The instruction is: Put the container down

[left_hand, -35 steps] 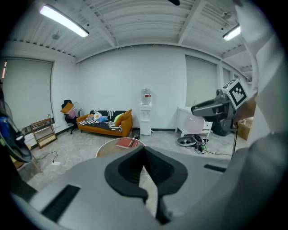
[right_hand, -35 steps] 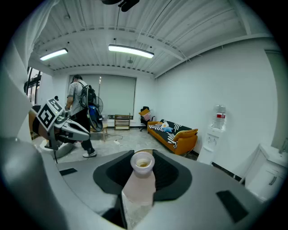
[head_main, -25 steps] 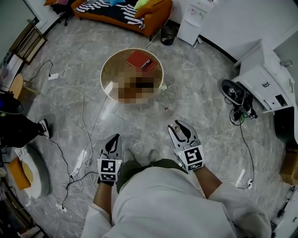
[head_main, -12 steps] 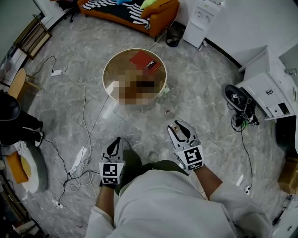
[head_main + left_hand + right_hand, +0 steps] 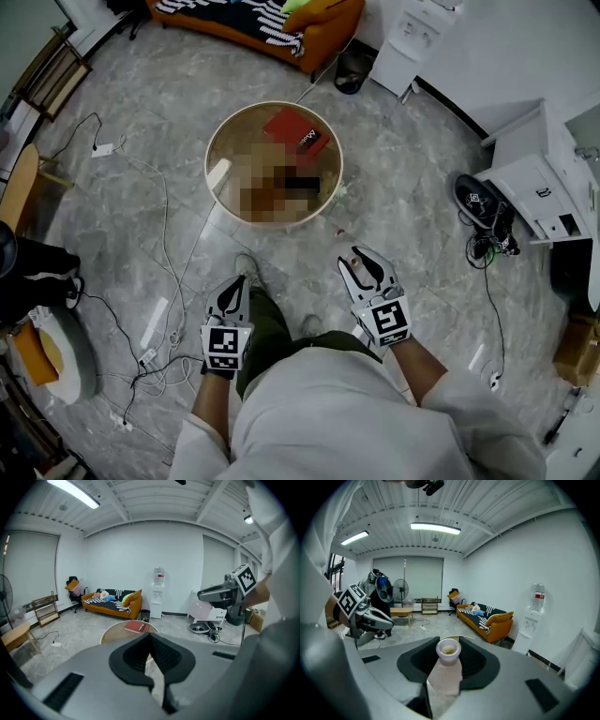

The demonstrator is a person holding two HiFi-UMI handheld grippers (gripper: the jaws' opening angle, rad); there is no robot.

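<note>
The container (image 5: pixel 448 665) is a small pale pink bottle with an open round mouth. It sits upright between the jaws of my right gripper (image 5: pixel 362 260), which is shut on it; in the head view only a brownish bit of the container (image 5: pixel 359 274) shows. My left gripper (image 5: pixel 232 289) is held level beside it, at the person's left, shut and holding nothing. Both hang over the grey floor, short of a round wooden table (image 5: pixel 214 150) that carries a red book (image 5: pixel 296 129) and a blurred patch.
Cables (image 5: pixel 164 234) and a power strip trail over the floor at left. An orange sofa (image 5: pixel 272 23), a black bin (image 5: pixel 352 66) and a water dispenser (image 5: pixel 417 33) stand behind the table. Shoes (image 5: pixel 478 202) lie by a white cabinet (image 5: pixel 539 183) at right.
The person has stepped forward, so the round table sits nearer the grippers. Both grippers keep their pose and the container stays in the right one.
</note>
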